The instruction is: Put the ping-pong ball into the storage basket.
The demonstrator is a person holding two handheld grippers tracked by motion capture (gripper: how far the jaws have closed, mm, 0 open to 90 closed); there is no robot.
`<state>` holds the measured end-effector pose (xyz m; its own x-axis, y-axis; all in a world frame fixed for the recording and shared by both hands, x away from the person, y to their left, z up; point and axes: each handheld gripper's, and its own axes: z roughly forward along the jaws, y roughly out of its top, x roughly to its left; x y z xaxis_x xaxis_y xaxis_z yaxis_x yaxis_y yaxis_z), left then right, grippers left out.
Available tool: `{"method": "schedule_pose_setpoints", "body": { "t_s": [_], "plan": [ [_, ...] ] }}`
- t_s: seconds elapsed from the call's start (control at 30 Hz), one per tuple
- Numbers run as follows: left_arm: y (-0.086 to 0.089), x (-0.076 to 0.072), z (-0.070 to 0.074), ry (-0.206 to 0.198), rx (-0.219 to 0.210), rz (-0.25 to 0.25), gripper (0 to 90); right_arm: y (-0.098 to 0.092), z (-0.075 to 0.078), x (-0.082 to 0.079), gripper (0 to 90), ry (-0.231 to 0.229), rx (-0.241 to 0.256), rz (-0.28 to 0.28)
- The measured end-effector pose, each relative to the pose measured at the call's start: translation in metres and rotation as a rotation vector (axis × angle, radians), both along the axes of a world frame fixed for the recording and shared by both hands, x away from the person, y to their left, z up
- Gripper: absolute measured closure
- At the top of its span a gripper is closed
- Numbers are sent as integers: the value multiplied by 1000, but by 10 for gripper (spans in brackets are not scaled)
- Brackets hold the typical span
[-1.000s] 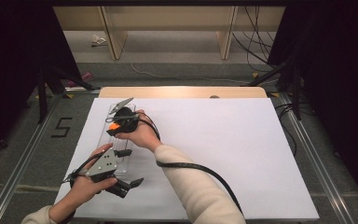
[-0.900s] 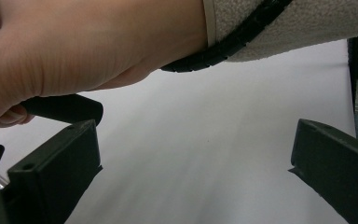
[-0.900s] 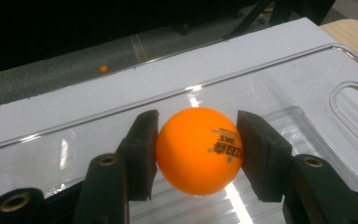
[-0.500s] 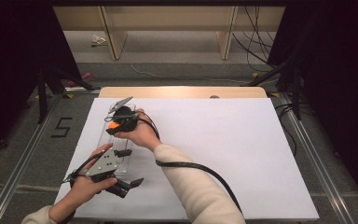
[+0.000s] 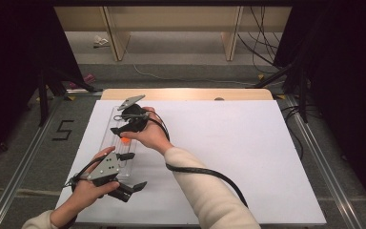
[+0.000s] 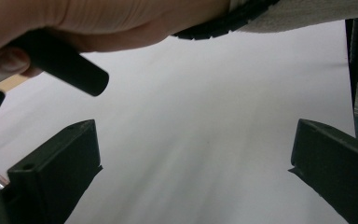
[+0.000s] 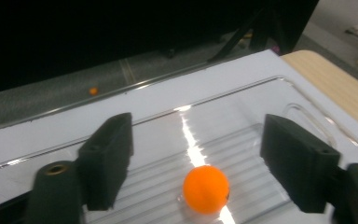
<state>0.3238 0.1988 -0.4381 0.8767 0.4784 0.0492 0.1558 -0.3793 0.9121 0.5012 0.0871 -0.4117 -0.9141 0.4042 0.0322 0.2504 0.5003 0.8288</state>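
The right claw [image 7: 193, 172] stood with its jaws spread wide and gripping nothing, poised over the orange ball [image 7: 205, 189], which lay between the two jaws but touched neither. The ball rested on the ribbed floor of a clear plastic tray [image 7: 242, 105]; the ribs appeared to keep it from rolling, which would explain why it sat settled there. In the high view the right claw [image 5: 124, 131] hung over the tray [image 5: 108, 125] at the left part of the white-covered counter [image 5: 248, 157], the ball [image 5: 124, 140] just beneath it. The wide stance was judged to be preparation for closing on the ball. The left claw [image 5: 131, 171], likewise open and empty, was held near the tray's near end, apparently standing by.
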Motion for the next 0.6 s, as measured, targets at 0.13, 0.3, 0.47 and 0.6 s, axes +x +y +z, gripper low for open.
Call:
{"method": "schedule_pose_setpoints", "body": {
  "t_s": [0.13, 0.3, 0.47, 0.6],
  "plan": [
    [1, 0, 1, -1, -2, 2, 8, -13, 7, -3, 178, -15, 17, -8],
    [4, 1, 1, 2, -10, 13, 8, -35, 12, -5, 164, -24, 32, -35],
    [3, 1, 1, 2, -8, 11, 8, -58, 10, -5, 163, -23, 27, -67],
    [4, 1, 1, 3, -10, 13, 8, -77, 8, -7, 164, -23, 29, -96]
  ]
}}
